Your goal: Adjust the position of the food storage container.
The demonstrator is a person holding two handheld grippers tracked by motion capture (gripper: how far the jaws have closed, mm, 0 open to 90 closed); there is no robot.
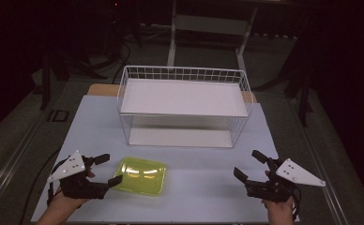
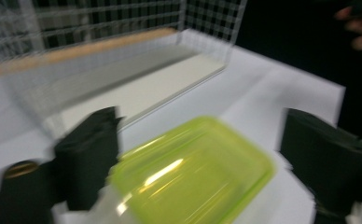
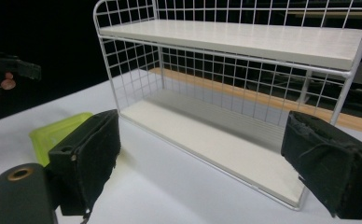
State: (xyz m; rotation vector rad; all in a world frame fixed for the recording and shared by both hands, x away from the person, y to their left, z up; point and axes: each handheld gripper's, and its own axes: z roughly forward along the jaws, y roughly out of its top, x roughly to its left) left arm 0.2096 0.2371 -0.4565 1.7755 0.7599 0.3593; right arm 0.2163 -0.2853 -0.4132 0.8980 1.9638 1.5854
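1. yellow-green tray (image 1: 141,175): lay flat on the white table (image 1: 194,197), near its front edge, left of centre and well in front of the wire rack (image 1: 184,107). the high view gave its whole rounded-rectangle outline; the left gripper view gave a blurred close-up of it (image 2: 193,172); the right gripper view caught one corner (image 3: 58,133) beside the near jaw.
2. left gripper (image 1: 109,169): held in the person's left hand at the tray's left end. jaws stood wide apart. from above, the nearer jaw tip lay at the tray's left edge, the other clear of it. the left gripper view placed the tray between the two jaws (image 2: 198,158); whether a pad touched it i could not tell through the blur.
3. right gripper (image 1: 249,165): held in the right hand at the table's front right, well apart from the tray. jaws wide, nothing between them (image 3: 200,163).
4. wire rack: white, two shelves, toward the table's back. the right gripper view showed both shelves (image 3: 244,42) from the side and low; the high view showed it from above.
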